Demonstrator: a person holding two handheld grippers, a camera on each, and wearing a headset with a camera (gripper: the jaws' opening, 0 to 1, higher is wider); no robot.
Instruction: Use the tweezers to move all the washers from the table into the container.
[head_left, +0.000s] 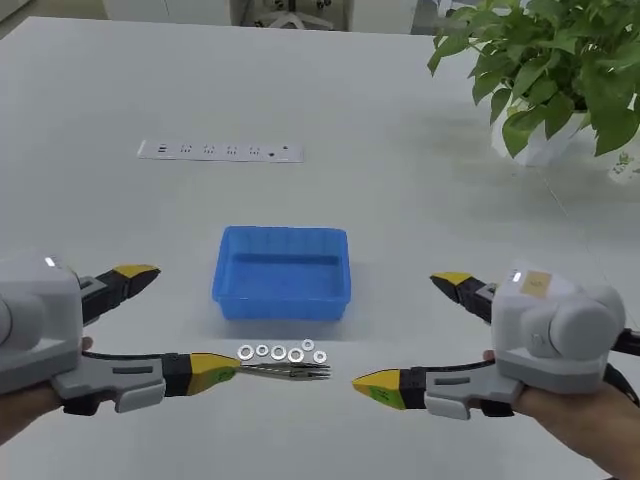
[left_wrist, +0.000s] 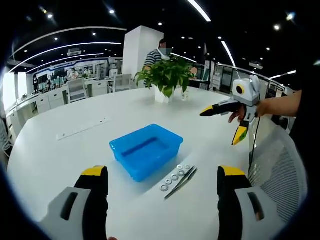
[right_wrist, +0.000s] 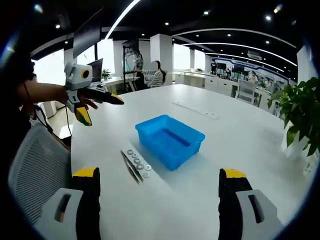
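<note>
A blue rectangular container (head_left: 282, 271) stands on the white table (head_left: 330, 120), and it looks bare inside. Just in front of it lies a row of several small metal washers (head_left: 283, 352), with the steel tweezers (head_left: 288, 371) lying flat beside them. My left gripper (head_left: 182, 322) hovers open at the left of the washers, holding nothing. At the right my right gripper (head_left: 412, 334) is open too, also with nothing in it. The container (left_wrist: 145, 150), washers (left_wrist: 175, 178) and tweezers (left_wrist: 181, 182) lie ahead of the left jaws; the container (right_wrist: 169, 139), washers (right_wrist: 138, 163) and tweezers (right_wrist: 129, 166) lie ahead of the right jaws.
A white power strip (head_left: 220, 151) lies flat on the table behind the container. A potted green plant (head_left: 550, 70) stands at the far right corner. A mesh chair (right_wrist: 32, 170) sits by the table's near edge. People sit at desks in the background.
</note>
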